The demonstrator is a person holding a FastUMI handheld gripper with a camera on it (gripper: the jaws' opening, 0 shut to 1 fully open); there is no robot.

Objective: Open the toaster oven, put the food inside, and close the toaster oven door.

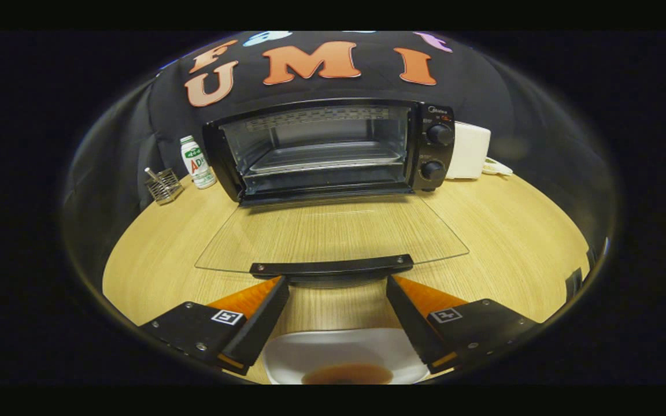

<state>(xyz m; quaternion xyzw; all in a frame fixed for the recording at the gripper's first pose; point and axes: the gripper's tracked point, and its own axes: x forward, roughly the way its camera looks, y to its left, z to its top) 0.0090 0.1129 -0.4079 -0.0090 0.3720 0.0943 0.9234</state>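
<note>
The toaster oven (333, 150) is sitting at the back of the table (512, 231), near the far edge, and its glass door (333, 234) is lying wide open, flat out toward the gripper (336, 286); the door's black handle (332, 267) is sitting just ahead of the fingertips. The two fingers (263, 309) are standing wide apart and are holding nothing. The food (347, 374) is looking like a flat brown piece, and it is lying on a white plate (310, 349) at the near edge of the table, below and between the fingers. I think the plate is hard, smooth and a bit slippery, and it could break if dropped; the rim is the best place to pinch, with the plate kept level so the food is not sliding off. The glass door is looking fragile too, so the plate should be going over it, not bumping it. Inside the oven a metal tray (324, 159) is waiting.
</note>
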